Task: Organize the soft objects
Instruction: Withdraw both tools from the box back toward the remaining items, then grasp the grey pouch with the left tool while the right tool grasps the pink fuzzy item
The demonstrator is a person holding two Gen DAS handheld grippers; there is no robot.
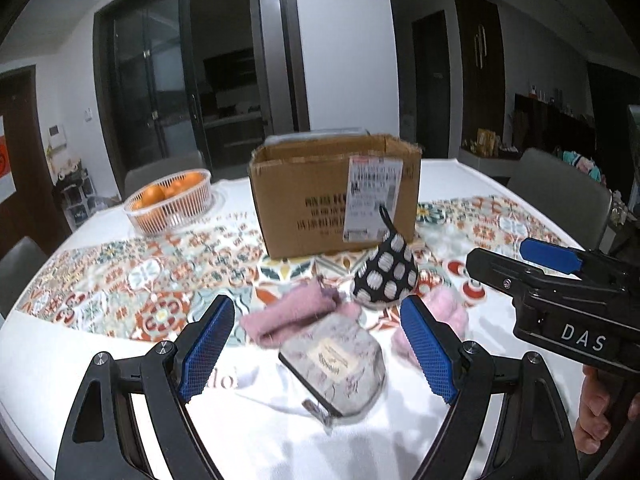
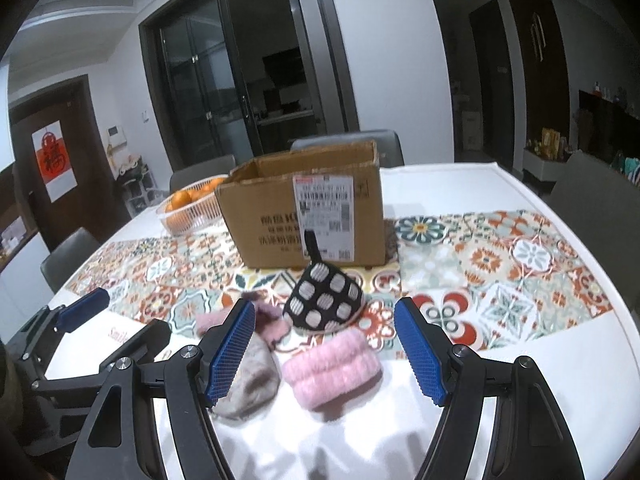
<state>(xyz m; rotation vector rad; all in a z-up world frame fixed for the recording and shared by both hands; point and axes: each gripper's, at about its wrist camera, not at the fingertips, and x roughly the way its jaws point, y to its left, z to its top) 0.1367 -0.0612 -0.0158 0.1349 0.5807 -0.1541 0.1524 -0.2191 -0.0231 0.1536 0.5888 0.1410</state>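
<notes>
Several soft items lie on the table in front of an open cardboard box [image 1: 336, 196] [image 2: 308, 216]. A grey packaged sock bundle [image 1: 336, 364] [image 2: 252, 380] is nearest. A mauve fuzzy piece [image 1: 288, 312] [image 2: 264, 316] lies behind it. A pink fluffy roll [image 2: 332, 368] [image 1: 444, 316] rests to the right. A black pot holder with white dots [image 1: 386, 276] [image 2: 324, 300] stands behind them. My left gripper [image 1: 318, 352] is open above the grey bundle, touching nothing. My right gripper [image 2: 326, 352] is open above the pink roll, apart from it.
A white basket of oranges [image 1: 172, 204] [image 2: 188, 208] sits left of the box. A patterned runner [image 2: 500, 272] crosses the white table. Grey chairs [image 1: 560, 192] stand around it. A person's hand [image 1: 600, 416] holds the right gripper.
</notes>
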